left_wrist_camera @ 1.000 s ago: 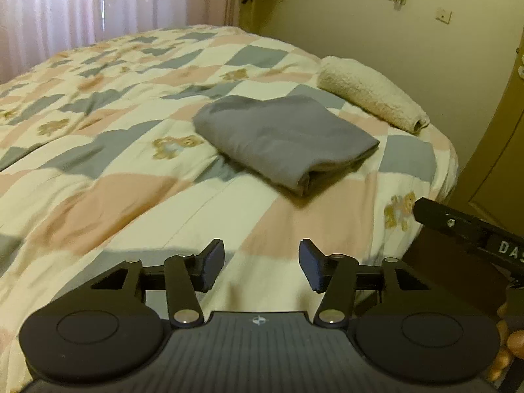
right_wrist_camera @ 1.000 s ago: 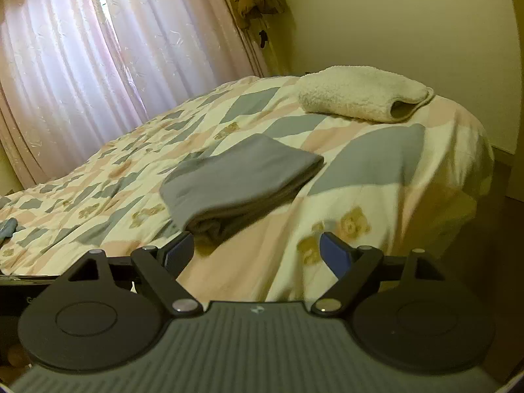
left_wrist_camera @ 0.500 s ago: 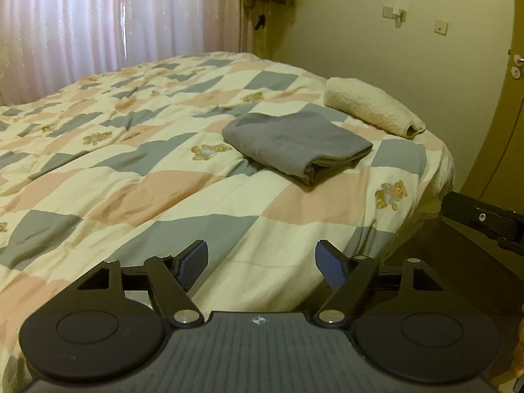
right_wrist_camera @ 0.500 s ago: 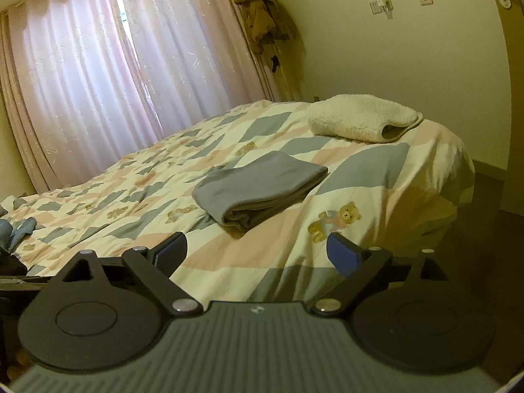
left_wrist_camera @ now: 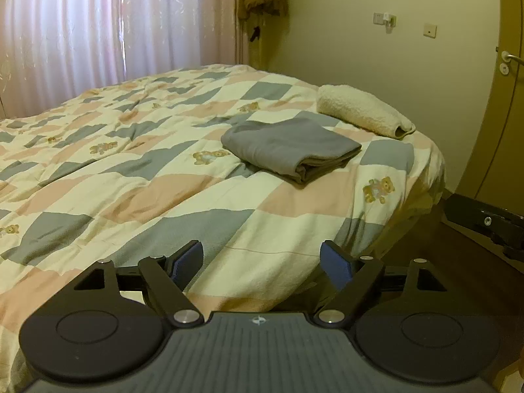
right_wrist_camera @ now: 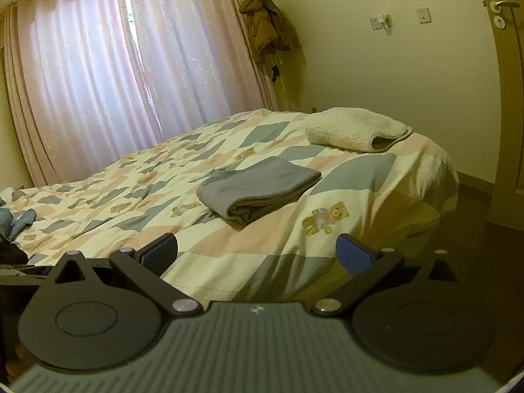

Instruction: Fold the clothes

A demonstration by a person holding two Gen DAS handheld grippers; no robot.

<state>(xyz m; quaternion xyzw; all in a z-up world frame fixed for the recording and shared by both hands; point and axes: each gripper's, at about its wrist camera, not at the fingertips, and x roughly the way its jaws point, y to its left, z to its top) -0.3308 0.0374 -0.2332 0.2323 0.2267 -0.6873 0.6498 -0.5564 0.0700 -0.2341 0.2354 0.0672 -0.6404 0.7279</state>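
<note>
- Two grippers are in view, the left gripper (left_wrist_camera: pixel 262 262) and the right gripper (right_wrist_camera: pixel 257 250), each with its jaws spread wide and nothing between them; both hang near the bed's edge, apart from any cloth.
- Ahead of the left gripper and slightly to its right lies the folded grey garment (left_wrist_camera: pixel 290 149) on the quilt (left_wrist_camera: pixel 157 193); from the right gripper it sits ahead, close to centre (right_wrist_camera: pixel 258 191).
- The garment's layers show only at its near folded edge; what kind of clothing it is cannot be told.
- Beyond the garment, further right, a rolled cream towel (left_wrist_camera: pixel 363 111) rests near the bed's far corner, apart from the garment.
- At the far left of the right gripper's view, some blue cloth (right_wrist_camera: pixel 19 221) is cut off by the picture's edge and hard to make out.
- A black part (left_wrist_camera: pixel 488 222) enters at the right of the left gripper's view, mostly cut off.
- The quilt is a patchwork of cream, pink and grey squares with small bears.
- Behind the bed hang pale pink curtains (right_wrist_camera: pixel 114 82); a brown jacket (right_wrist_camera: pixel 267 24) hangs in the corner, and a door (right_wrist_camera: pixel 507 65) with a handle stands far right.
</note>
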